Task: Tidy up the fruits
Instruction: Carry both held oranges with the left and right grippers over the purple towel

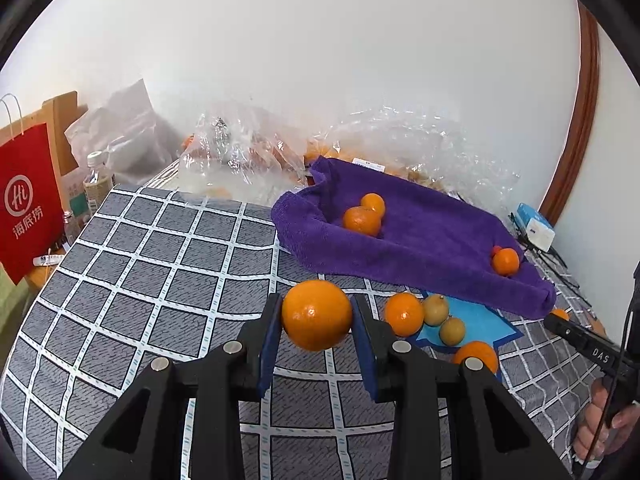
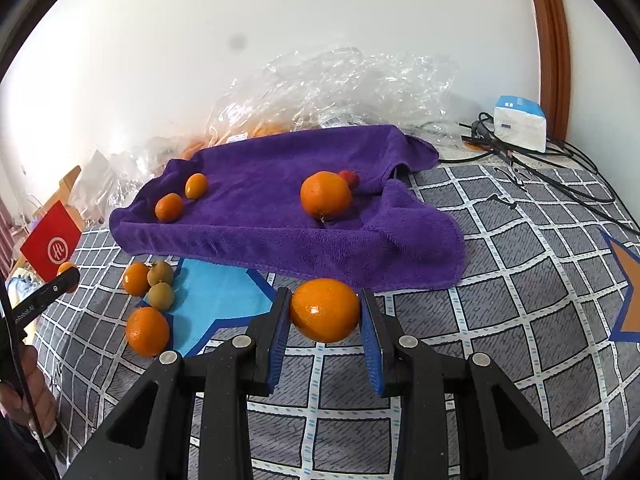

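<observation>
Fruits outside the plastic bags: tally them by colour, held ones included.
Orange fruits: 7
Brown-green fruits: 2
Red fruit: 1
Total: 10

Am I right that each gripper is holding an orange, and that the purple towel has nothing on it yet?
Not quite. The left gripper and the right gripper do each hold an orange, but the purple towel is not bare: the right wrist view shows three oranges and a small red fruit already lying on it.
</observation>
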Demonstrator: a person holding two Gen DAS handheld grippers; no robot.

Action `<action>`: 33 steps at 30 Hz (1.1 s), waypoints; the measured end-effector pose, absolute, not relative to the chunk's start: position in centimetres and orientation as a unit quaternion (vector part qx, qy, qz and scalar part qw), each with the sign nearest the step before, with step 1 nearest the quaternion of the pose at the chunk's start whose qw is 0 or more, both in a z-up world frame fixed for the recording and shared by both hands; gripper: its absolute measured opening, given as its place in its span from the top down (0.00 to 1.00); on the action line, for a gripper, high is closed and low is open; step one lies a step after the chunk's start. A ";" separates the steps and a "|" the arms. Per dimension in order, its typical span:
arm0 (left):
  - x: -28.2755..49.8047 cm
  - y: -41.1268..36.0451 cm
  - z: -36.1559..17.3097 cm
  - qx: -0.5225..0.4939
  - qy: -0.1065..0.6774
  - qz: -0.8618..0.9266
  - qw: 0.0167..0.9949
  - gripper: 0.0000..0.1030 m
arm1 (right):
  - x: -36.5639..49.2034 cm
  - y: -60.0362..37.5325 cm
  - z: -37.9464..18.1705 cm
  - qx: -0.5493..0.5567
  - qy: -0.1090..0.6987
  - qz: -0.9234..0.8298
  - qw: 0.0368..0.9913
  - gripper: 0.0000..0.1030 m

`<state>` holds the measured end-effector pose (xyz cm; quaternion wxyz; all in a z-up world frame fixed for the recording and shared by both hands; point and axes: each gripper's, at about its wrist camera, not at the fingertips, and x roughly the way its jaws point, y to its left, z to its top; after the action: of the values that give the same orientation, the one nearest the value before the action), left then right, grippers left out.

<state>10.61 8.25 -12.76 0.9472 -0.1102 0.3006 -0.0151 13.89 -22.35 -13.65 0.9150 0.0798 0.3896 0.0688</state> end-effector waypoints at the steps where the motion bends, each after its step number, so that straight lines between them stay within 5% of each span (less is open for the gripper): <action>1: 10.6 8.3 -12.7 -0.112 0.300 -0.015 0.947 0.69 | 13.9 -22.3 -13.6 0.079 0.389 0.069 0.915 0.67; 33: 11.2 9.4 -13.2 -0.129 0.311 0.019 0.941 0.69 | 17.8 -24.2 -8.8 0.080 0.359 0.065 0.928 0.67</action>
<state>11.20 9.42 -13.23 0.9415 -0.1286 0.3110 0.0187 17.81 -24.22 -8.79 0.9277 0.0797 0.3588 0.0654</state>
